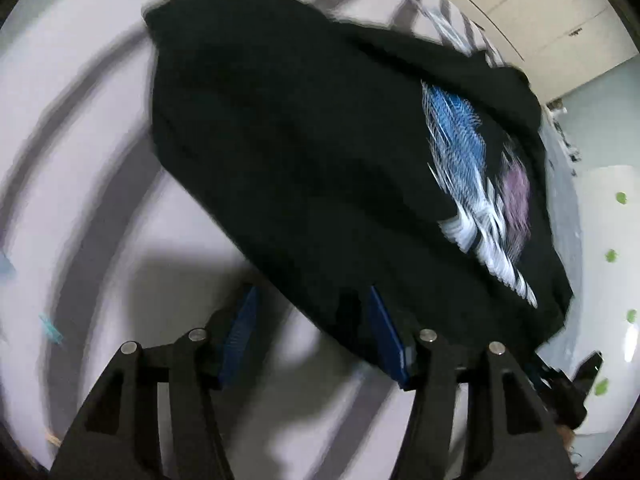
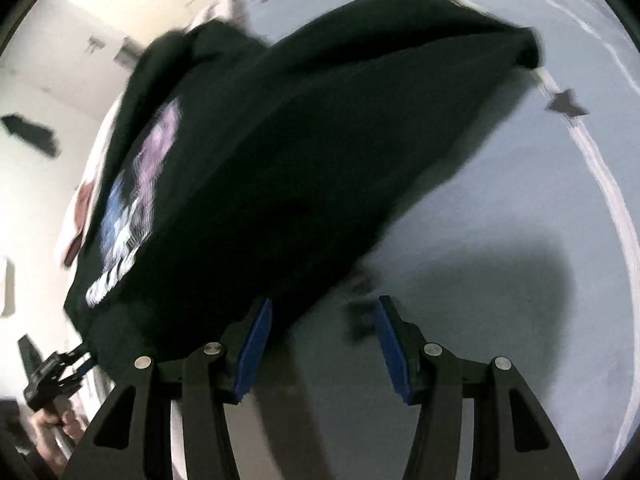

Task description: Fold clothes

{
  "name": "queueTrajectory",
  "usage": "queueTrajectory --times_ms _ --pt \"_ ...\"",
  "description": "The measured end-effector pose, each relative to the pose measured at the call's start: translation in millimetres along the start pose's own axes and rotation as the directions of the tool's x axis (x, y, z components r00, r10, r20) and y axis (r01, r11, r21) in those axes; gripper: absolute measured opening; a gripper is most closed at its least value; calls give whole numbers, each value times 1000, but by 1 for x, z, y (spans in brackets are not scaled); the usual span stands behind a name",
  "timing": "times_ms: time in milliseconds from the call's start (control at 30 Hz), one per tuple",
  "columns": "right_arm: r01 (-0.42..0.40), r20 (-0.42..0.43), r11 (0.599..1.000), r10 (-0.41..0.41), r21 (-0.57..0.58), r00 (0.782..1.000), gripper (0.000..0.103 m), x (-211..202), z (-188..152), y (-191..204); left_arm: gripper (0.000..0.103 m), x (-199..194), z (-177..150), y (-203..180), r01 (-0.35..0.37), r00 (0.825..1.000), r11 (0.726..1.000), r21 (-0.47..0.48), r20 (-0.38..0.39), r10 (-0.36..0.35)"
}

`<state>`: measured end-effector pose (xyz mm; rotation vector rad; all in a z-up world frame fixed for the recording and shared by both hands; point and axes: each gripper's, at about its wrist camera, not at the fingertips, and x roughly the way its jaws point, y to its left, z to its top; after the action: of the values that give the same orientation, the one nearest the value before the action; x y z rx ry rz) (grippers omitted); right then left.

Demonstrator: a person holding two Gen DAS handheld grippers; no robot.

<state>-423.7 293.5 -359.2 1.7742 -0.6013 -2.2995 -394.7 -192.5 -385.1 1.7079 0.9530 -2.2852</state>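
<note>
Black cloth fills both my views: a black shirt (image 1: 312, 168) with a blue, white and purple print (image 1: 476, 184), blurred, lying over a pale grey striped surface (image 1: 80, 140); from my left gripper (image 1: 312, 308) it spreads from twelve to four o'clock, its hem against the right blue pad (image 1: 386, 336), jaws spread wide, gripping nothing that I can see; my right gripper (image 2: 324, 316) also stands wide apart, the shirt's edge brushing its left pad (image 2: 256, 344) at nine o'clock; my hand (image 2: 56, 428) holds the other gripper at eight o'clock.
</note>
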Motion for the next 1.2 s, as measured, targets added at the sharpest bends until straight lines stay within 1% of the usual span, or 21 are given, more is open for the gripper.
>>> queueTrajectory --times_ms 67,133,200,300,467,500,533,600,667,700,900,1133,1200 --pt "-27 1 1000 27 -8 1000 50 6 -1 8 54 6 -9 -12 16 1000 1000 6 -5 -16" --pt "-46 11 999 47 -7 999 50 11 7 13 55 11 -11 -22 28 1000 999 20 2 -28" --pt "-64 31 998 65 -8 997 50 12 14 18 55 13 -6 -28 47 999 999 17 7 -47" --pt "-73 90 997 76 -38 993 50 5 37 31 55 14 8 -33 83 996 996 17 21 -84" --pt "-73 205 995 85 -68 975 50 -22 70 44 55 12 30 -45 99 994 994 49 41 -101" --pt "-66 214 996 78 -63 974 50 -24 77 44 55 12 32 -46 99 994 994 50 41 -101" --pt "-53 203 997 65 -62 977 50 -18 84 46 55 13 33 -47 99 994 994 50 40 -101" --pt "-35 155 997 45 -64 987 50 3 98 52 55 16 36 -47 99 994 994 44 37 -101" --pt "-12 111 996 22 -84 994 50 21 104 57 55 17 37 -45 99 994 995 33 33 -100" --pt "-1 104 997 9 -80 994 50 24 103 54 55 18 37 -44 99 994 995 29 33 -100" --pt "60 162 996 -70 63 984 50 -1 84 -5 55 22 36 -39 83 996 996 36 14 -84" --pt "120 212 965 -170 232 962 50 -31 62 -74 55 25 34 -40 62 998 996 58 -8 -62" --pt "117 218 965 -170 234 961 50 -29 67 -78 56 27 35 -42 51 999 997 61 -14 -51"
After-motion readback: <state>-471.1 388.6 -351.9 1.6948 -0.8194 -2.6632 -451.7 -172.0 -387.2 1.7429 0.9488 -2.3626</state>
